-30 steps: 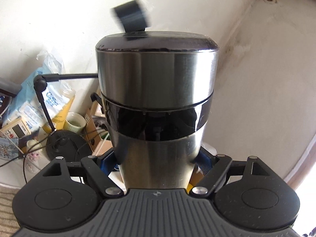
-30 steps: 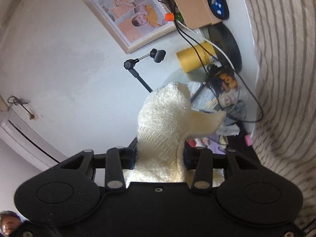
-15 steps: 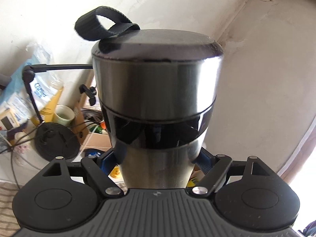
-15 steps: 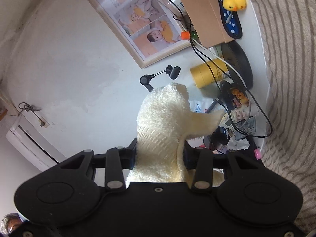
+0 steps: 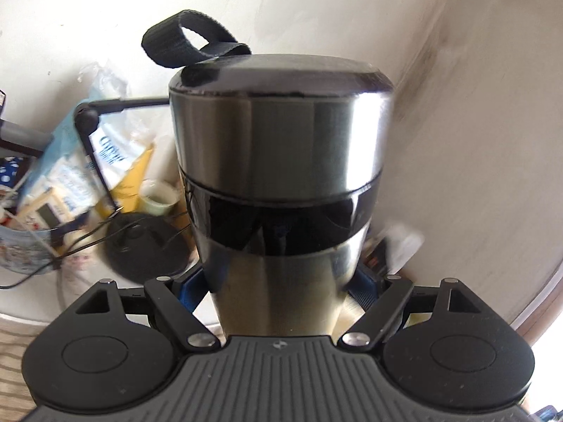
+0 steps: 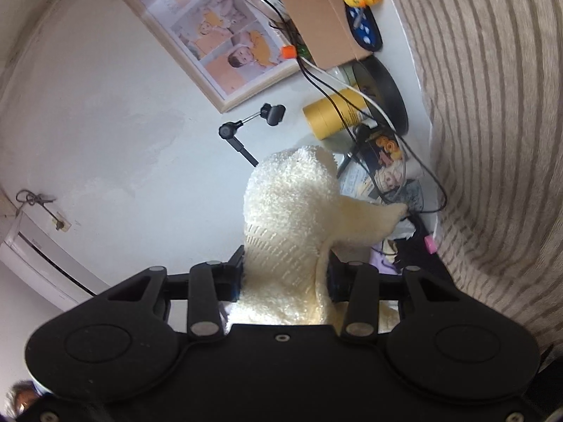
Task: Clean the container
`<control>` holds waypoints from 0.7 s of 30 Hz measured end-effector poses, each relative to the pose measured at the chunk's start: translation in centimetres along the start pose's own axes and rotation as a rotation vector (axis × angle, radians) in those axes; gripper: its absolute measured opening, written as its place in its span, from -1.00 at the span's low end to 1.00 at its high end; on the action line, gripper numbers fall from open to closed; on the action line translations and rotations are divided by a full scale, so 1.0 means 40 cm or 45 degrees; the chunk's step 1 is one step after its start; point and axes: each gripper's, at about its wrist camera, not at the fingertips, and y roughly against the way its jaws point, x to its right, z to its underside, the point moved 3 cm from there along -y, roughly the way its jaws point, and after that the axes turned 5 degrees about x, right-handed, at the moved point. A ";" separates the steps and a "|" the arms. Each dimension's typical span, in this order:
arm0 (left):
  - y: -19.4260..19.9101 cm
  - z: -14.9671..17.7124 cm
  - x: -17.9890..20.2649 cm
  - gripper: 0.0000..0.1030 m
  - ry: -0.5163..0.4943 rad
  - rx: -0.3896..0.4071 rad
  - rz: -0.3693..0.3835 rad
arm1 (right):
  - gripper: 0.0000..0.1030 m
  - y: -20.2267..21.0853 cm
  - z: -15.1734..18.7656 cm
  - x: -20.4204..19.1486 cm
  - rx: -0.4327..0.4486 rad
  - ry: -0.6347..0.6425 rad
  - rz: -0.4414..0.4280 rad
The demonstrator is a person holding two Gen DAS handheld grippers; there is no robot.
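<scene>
Left wrist view: the left tool clamps the lower body of a stainless steel flask, lid on, black strap loop on top. The steel looks rigid and slick, so low grip suits. Background packet lettering is too blurred to read.

Right wrist view: the right tool pinches a soft cream terry cloth, probably light.

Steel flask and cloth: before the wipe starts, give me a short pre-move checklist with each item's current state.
1. Left gripper clamped on the steel flask: ok.
2. Lid seated on the flask, strap on top: ok.
3. Right gripper clamped on the cloth: ok.
4. Cloth sticks out past the fingers for wiping: ok.
5. Cloth touching the flask: cannot tell, neither view shows both.
6. Left wrist view sharp: not ok, background blurred.
</scene>
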 end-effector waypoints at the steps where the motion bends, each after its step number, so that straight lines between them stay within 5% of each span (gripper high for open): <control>1: -0.012 0.010 -0.007 0.60 -0.029 -0.017 -0.023 | -0.21 0.006 -0.008 -0.013 0.008 0.045 0.026; 8: -0.070 0.089 -0.021 0.60 -0.291 -0.098 -0.183 | -0.21 -0.002 -0.067 -0.105 0.003 0.476 0.298; 14: -0.092 0.129 -0.006 0.60 -0.442 -0.120 -0.226 | -0.21 -0.073 -0.115 -0.092 -0.055 0.577 0.365; 21: -0.122 0.175 0.001 0.60 -0.543 -0.149 -0.254 | -0.21 -0.138 -0.165 -0.014 -0.117 0.722 0.581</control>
